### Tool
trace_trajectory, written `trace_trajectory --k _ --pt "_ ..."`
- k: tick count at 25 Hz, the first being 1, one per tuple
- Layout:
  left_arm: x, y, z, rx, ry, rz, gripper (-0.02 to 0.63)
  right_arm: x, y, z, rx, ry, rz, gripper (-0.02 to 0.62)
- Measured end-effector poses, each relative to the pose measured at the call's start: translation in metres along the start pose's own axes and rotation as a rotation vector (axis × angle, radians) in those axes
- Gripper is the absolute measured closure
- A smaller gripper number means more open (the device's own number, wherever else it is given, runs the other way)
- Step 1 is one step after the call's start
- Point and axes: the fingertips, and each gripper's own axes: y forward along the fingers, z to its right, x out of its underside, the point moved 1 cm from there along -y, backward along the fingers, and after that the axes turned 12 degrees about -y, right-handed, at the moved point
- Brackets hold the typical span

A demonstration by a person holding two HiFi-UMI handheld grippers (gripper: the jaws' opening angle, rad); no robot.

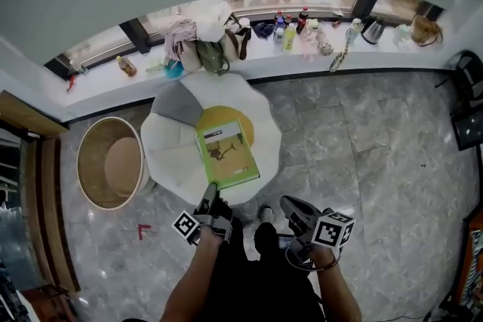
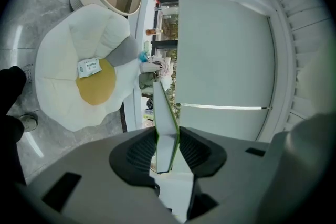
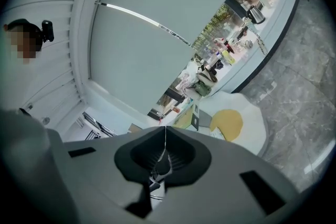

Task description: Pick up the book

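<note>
A green-covered book [image 1: 226, 154] hangs over the white egg-shaped cushion [image 1: 170, 154] with its yellow centre [image 1: 243, 126]. My left gripper [image 1: 210, 200] is shut on the book's near edge. In the left gripper view the book [image 2: 164, 113] stands edge-on between the ribbed pads, lifted off the cushion [image 2: 58, 71], where a small label [image 2: 89, 66] lies on the yellow patch. My right gripper [image 1: 290, 207] hovers beside the left one, shut and holding nothing. Its jaws meet in the right gripper view [image 3: 165, 147], which also shows the book [image 3: 185, 117] and cushion [image 3: 252, 123] beyond.
A round wooden tub [image 1: 109, 162] stands left of the cushion. The curved window sill [image 1: 98, 83] carries bags [image 1: 204, 45], bottles [image 1: 287, 30] and a kettle [image 1: 372, 30]. Grey marble floor [image 1: 362, 162] spreads to the right, with dark furniture [image 1: 468, 117] at its edge.
</note>
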Motion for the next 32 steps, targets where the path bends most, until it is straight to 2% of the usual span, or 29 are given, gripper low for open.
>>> trace_trajectory --k 7,12,19,32 --pt "0.024 -0.017 0.021 0.027 0.026 -0.024 0.457 -0.002 -0.005 -0.005 -0.054 -0.006 -0.016 0.578" --pt "0.031 -0.026 0.03 0.059 0.028 -0.019 0.457 -0.011 -0.008 -0.007 -0.079 -0.046 -0.024 0.577" --pt "0.047 -0.035 0.04 0.082 0.045 -0.015 0.457 -0.024 -0.025 0.006 -0.078 -0.057 -0.028 0.577" --pt "0.063 -0.07 0.049 0.12 -0.013 -0.015 0.457 -0.013 -0.018 0.0 -0.101 -0.02 -0.055 0.578"
